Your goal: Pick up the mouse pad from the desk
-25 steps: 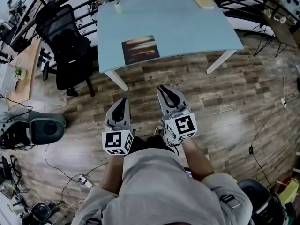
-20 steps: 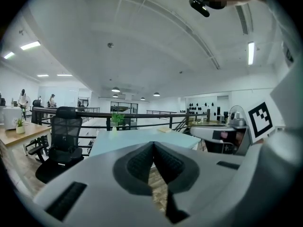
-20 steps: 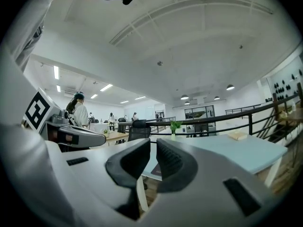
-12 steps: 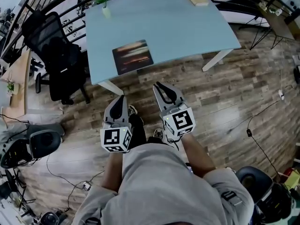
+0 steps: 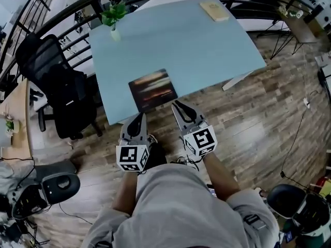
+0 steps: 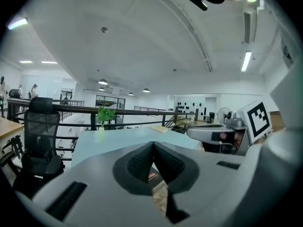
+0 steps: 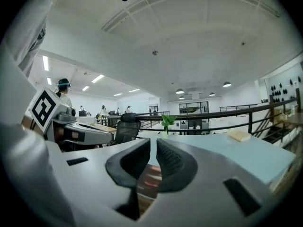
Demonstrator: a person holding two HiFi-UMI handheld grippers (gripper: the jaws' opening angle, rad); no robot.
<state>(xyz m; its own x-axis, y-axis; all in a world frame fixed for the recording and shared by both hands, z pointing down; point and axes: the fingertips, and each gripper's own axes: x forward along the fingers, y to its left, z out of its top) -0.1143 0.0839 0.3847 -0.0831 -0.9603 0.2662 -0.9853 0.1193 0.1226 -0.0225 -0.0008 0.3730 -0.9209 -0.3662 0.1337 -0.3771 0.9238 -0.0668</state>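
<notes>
The mouse pad (image 5: 152, 89), dark with a sunset picture, lies flat near the front edge of the light blue desk (image 5: 201, 45). My left gripper (image 5: 138, 118) is shut and empty, just short of the desk edge, below the pad's left corner. My right gripper (image 5: 179, 105) is also shut and empty, its tip at the desk edge by the pad's right corner. In the left gripper view, a sliver of the pad (image 6: 153, 175) shows under the closed left gripper (image 6: 153, 145). In the right gripper view, the pad (image 7: 149, 180) shows below the right gripper (image 7: 153, 143).
A small potted plant (image 5: 113, 18) stands at the desk's far left corner and a tan book (image 5: 214, 10) lies at the far right. A black office chair (image 5: 54, 87) sits left of the desk. Railings run behind it. Cables and gear lie on the wooden floor at the left.
The person has stepped toward the desk. Both grippers, still shut, now sit at the desk's front edge next to the mouse pad instead of well short of it.
</notes>
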